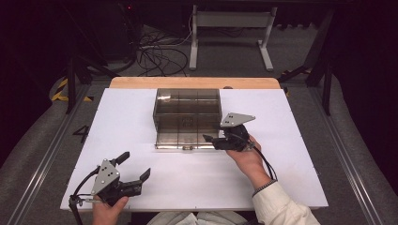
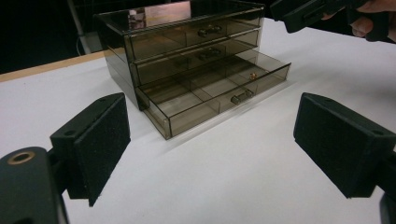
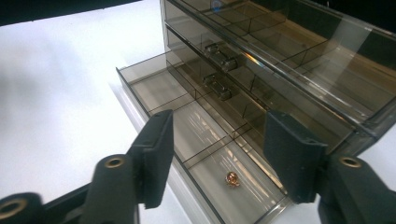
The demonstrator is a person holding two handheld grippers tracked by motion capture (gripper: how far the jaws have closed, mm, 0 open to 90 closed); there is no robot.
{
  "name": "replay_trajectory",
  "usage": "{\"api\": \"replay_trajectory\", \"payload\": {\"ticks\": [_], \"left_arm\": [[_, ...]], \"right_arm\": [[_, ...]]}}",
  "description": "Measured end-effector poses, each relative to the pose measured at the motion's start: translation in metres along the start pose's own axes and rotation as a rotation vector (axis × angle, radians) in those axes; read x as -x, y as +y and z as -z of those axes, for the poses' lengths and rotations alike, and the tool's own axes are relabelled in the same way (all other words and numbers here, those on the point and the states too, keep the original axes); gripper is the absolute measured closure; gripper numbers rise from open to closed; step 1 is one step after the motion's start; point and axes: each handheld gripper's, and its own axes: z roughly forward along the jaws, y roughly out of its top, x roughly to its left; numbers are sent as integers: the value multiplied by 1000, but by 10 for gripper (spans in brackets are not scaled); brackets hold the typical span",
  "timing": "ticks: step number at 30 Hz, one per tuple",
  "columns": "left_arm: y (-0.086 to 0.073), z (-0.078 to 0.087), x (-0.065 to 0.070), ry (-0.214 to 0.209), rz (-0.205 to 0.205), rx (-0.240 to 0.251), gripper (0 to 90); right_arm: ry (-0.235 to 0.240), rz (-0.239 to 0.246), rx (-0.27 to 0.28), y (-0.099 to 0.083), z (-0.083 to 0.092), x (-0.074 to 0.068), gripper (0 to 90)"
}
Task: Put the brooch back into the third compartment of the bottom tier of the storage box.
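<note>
While the right gripper (image 1: 212, 139) hung over the pulled-out bottom drawer (image 3: 196, 135) of the smoked plastic drawer box (image 1: 187, 110), its jaws stood apart with nothing between them. A small gold-coloured trinket (image 3: 232, 178), perhaps a ring or earring, though too small to be sure, lay on the floor of the drawer's end compartment, directly under the gap between the jaws. The two upper drawers sat pushed in. The left gripper (image 1: 136, 168) rested near the front edge of the white table (image 1: 291, 140), well apart from the box, jaws spread wide and holding nothing.

The risks from there looked modest but real. If the drawer were to be shut, a push landing off-centre, away from the small handle (image 2: 241, 96), could skew it in its runners or slide the light box across the smooth table, since nothing braced the box. A sharp shove could also send the trinket skating against a divider. A low jaw might catch the drawer's thin front wall.
</note>
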Motion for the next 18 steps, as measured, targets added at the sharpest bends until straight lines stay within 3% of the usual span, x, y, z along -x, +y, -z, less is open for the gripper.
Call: {"api": "replay_trajectory", "payload": {"ticks": [13, 18], "left_arm": [[0, 1, -1, 1, -2, 1, 118], [0, 2, -1, 4, -1, 4, 118]], "right_arm": [[28, -29, 48, 3, 26, -1, 76], [29, -40, 80, 3, 39, -2, 18]]}}
